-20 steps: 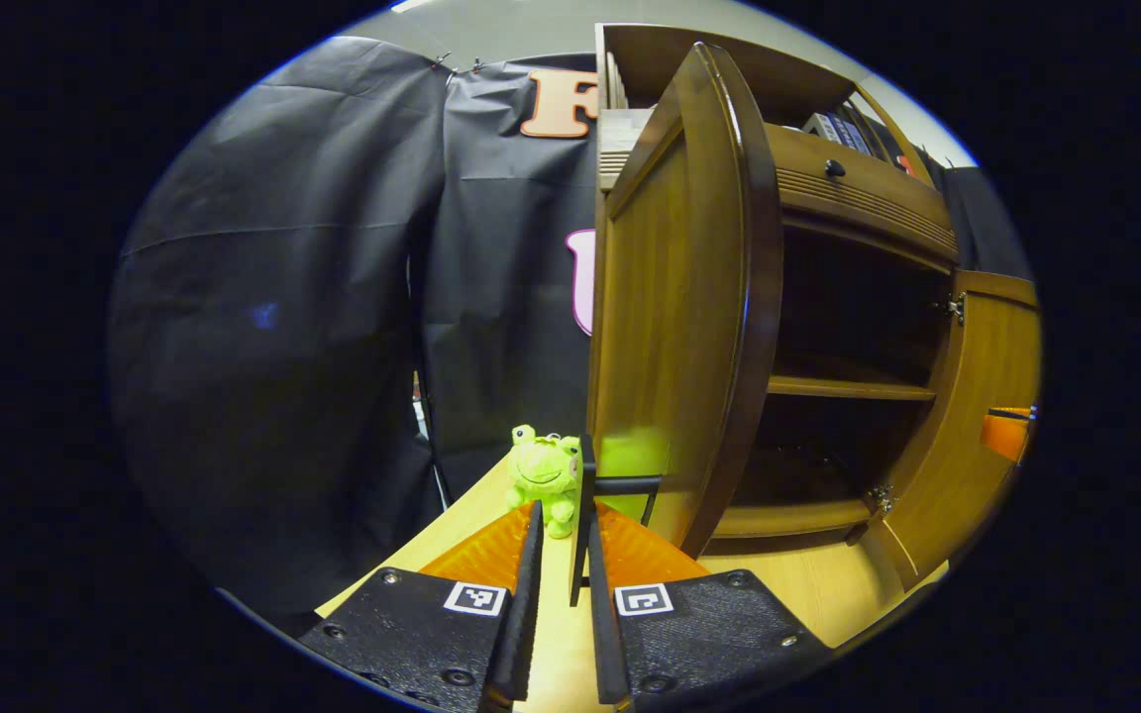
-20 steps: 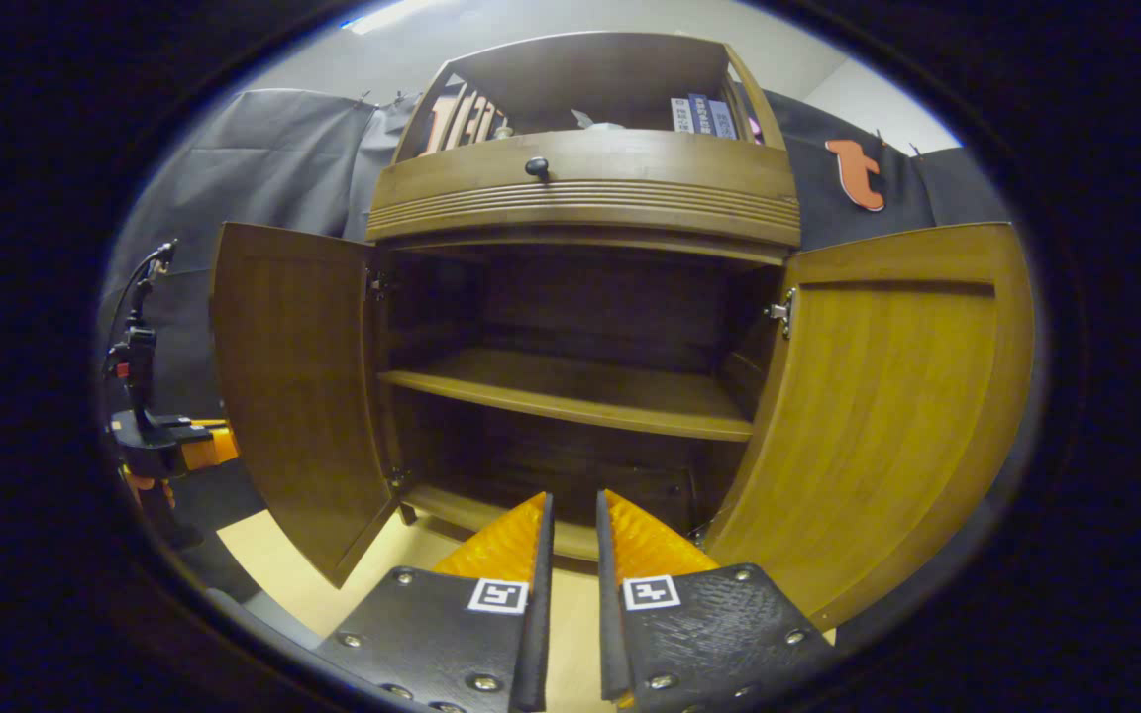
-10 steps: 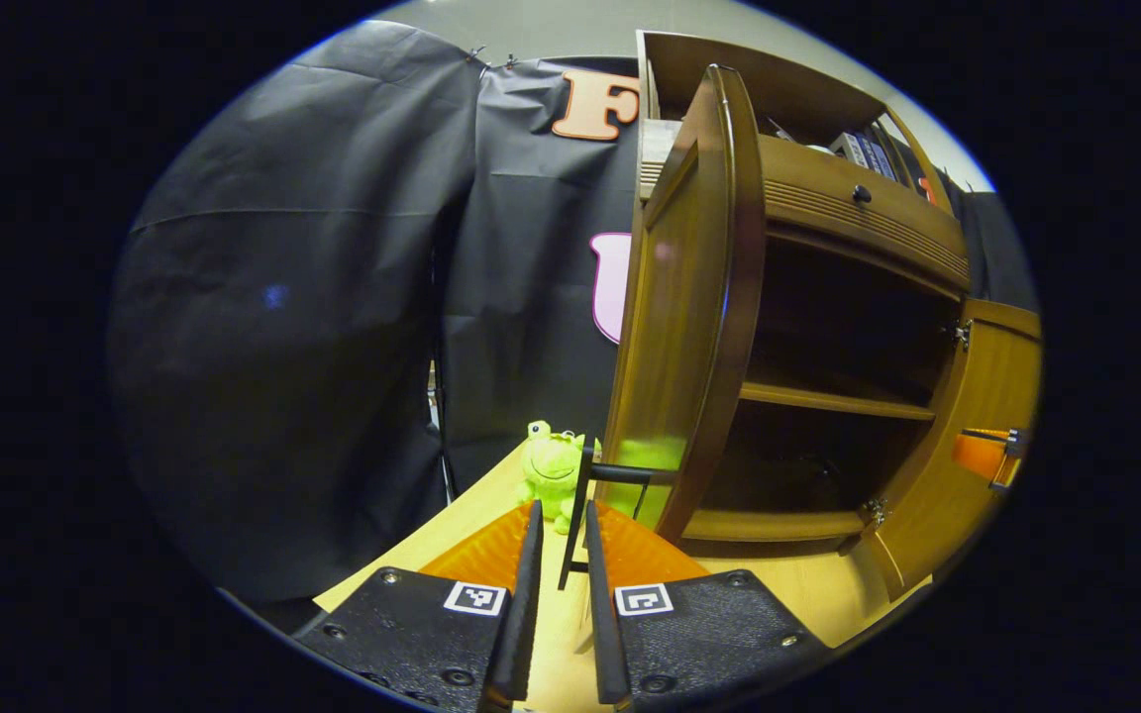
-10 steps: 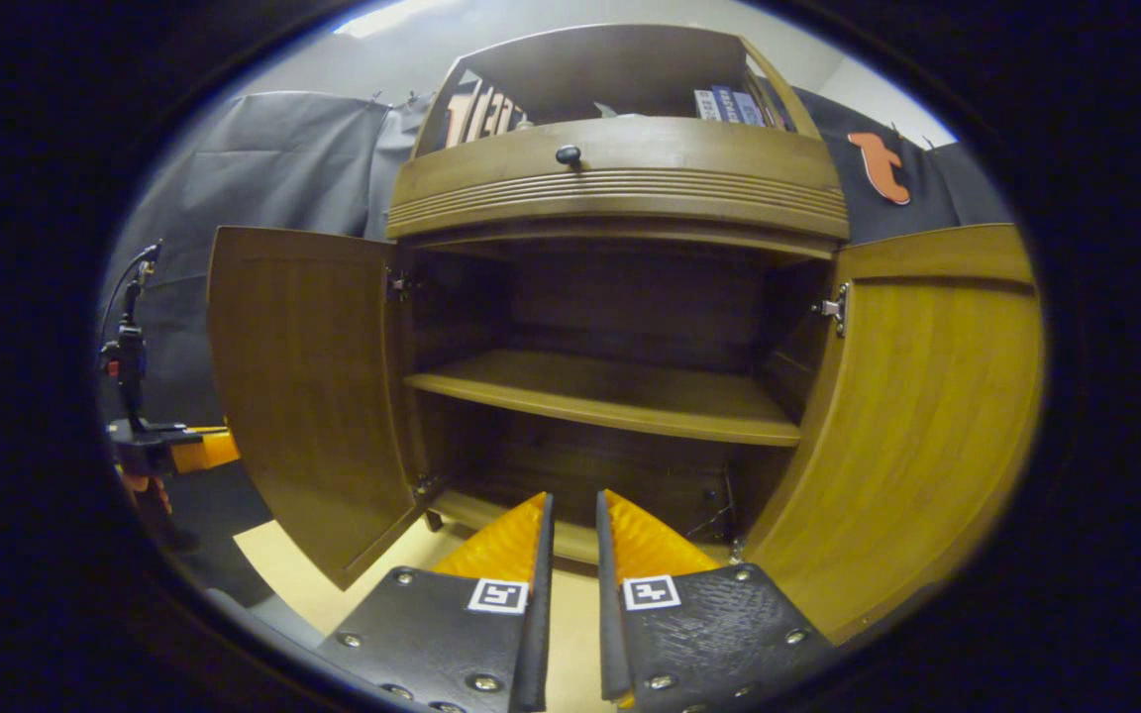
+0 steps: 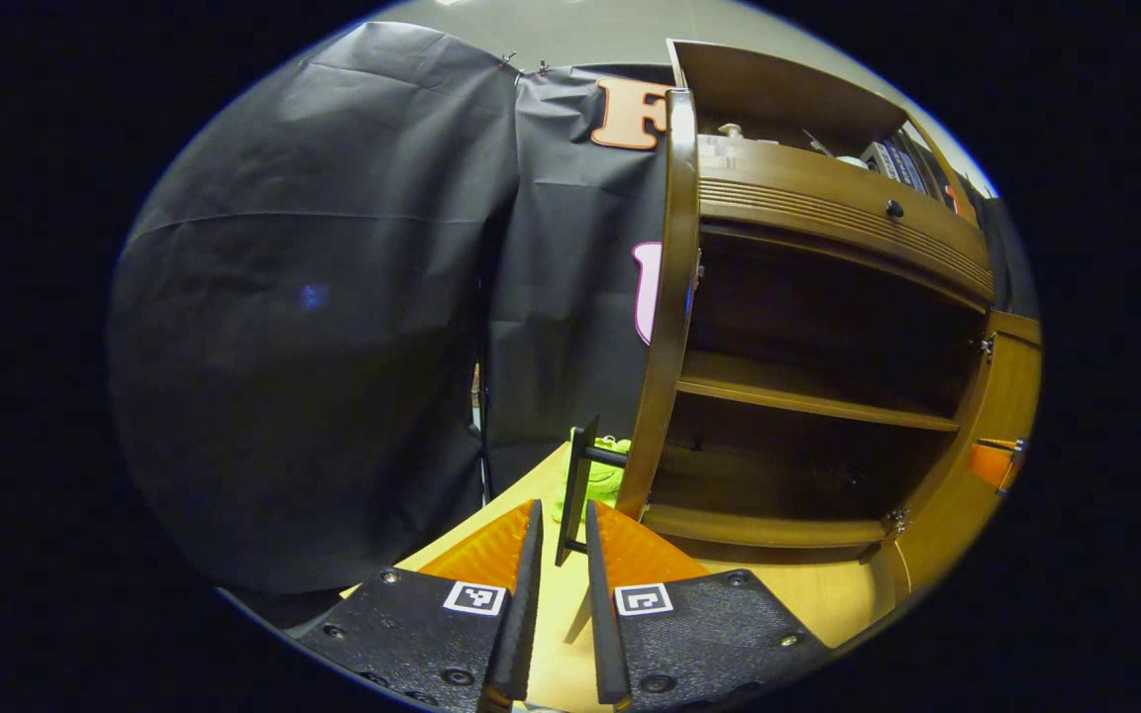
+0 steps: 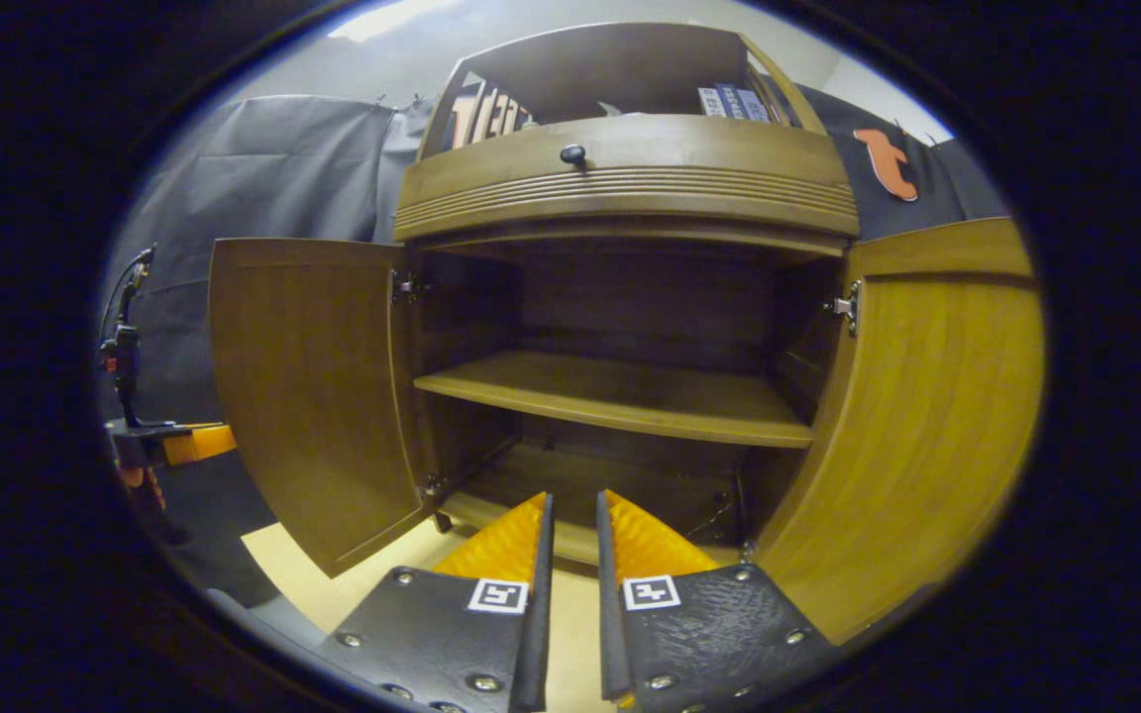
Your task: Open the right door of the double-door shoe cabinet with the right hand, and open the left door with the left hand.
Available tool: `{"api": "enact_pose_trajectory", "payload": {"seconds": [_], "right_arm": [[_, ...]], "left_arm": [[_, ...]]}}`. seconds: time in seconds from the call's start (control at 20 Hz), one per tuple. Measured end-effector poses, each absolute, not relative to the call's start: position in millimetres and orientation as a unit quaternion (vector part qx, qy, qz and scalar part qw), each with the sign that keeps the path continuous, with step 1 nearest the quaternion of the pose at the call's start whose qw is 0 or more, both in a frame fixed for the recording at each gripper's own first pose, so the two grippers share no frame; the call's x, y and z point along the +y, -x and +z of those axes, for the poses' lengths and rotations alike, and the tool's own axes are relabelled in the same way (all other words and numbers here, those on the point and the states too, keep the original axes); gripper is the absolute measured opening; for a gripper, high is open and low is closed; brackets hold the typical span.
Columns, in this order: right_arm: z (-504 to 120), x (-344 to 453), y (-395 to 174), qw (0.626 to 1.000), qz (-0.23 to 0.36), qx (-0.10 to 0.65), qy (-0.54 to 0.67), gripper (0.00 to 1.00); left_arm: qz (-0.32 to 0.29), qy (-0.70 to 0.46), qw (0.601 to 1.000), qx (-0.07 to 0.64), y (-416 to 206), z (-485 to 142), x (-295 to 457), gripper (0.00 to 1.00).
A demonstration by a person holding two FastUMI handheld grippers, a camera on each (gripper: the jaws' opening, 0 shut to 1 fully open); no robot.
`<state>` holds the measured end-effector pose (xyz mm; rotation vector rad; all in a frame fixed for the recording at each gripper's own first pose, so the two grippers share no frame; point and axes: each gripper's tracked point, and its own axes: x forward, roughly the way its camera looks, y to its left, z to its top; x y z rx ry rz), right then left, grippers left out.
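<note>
The cabinet [image 6: 630,188] stands on a pale table [image 6: 303,564] with both doors swung wide. In the right gripper view the left door [image 6: 308,386] and the right door [image 6: 927,416] hang out to either side, inner faces showing, and the dark interior lies open between them, crossed by one shelf [image 6: 620,401]. The right hand-held gripper [image 6: 572,515] hangs in front of the bottom board, fingers nearly together with a thin slit between them, clamped on nothing, free of both door edges. The left hand-held gripper [image 6: 150,441] shows far to the left, beyond the left door's outer edge. In the left gripper view the left door [image 5: 667,317] is seen edge-on, a narrow upright strip, and its black handle [image 5: 580,485] juts toward the camera. The left hand-held gripper [image 5: 561,520] has its fingers close together with the handle's lower end at the gap between the tips; whether they press on it I cannot tell. A green plush toy [image 5: 605,480] sits on the table just behind the handle, partly hidden. Left of the door edge there is only black cloth [image 5: 313,297].
</note>
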<state>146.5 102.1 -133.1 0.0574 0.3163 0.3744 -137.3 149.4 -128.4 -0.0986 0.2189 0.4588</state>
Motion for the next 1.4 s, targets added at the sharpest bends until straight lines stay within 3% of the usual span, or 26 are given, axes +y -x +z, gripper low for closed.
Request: {"api": "enact_pose_trajectory", "payload": {"seconds": [0.2, 0.25, 0.3, 0.35, 0.55, 0.6, 0.65, 0.7, 0.75, 0.9, 0.95, 1.25, 1.4], "right_arm": [[-134, 97, -144, 0.970, 0.183, 0.157, -0.032, 0.21], [-133, 96, -143, 0.970, 0.182, 0.157, -0.033, 0.21], [-132, 94, -142, 0.970, 0.182, 0.157, -0.033, 0.21], [-131, 92, -142, 0.971, 0.181, 0.155, -0.033, 0.21], [-127, 80, -136, 0.974, 0.167, 0.149, -0.035, 0.21], [-125, 76, -135, 0.975, 0.161, 0.147, -0.034, 0.21], [-122, 71, -133, 0.977, 0.155, 0.144, -0.033, 0.21], [-117, 67, -132, 0.978, 0.148, 0.140, -0.034, 0.21], [-112, 63, -132, 0.980, 0.142, 0.136, -0.037, 0.21], [-90, 51, -130, 0.985, 0.121, 0.116, -0.044, 0.21], [-82, 48, -129, 0.986, 0.114, 0.109, -0.046, 0.21], [-27, 36, -123, 0.993, 0.081, 0.061, -0.057, 0.17], [-1, 33, -116, 0.996, 0.067, 0.034, -0.058, 0.21]], "left_arm": [[0.231, 0.053, 0.966, 0.102, 143, -122, 143, 0.27], [0.219, 0.060, 0.969, 0.100, 140, -122, 134, 0.18], [0.213, 0.063, 0.970, 0.099, 139, -121, 126, 0.18], [0.208, 0.062, 0.971, 0.098, 135, -121, 119, 0.27], [0.162, 0.069, 0.980, 0.091, 117, -111, 77, 0.27], [0.149, 0.070, 0.982, 0.089, 111, -107, 66, 0.30], [0.135, 0.069, 0.985, 0.086, 106, -102, 55, 0.27], [0.121, 0.067, 0.987, 0.082, 99, -95, 45, 0.30], [0.107, 0.063, 0.989, 0.077, 92, -88, 34, 0.27], [0.060, 0.052, 0.995, 0.053, 71, -58, -3, 0.30], [0.048, 0.047, 0.997, 0.045, 66, -50, -13, 0.27], [-0.021, 0.028, 0.999, 0.004, 50, -2, -69, 0.26], [-0.042, 0.026, 0.999, -0.008, 49, 16, -85, 0.26]]}}
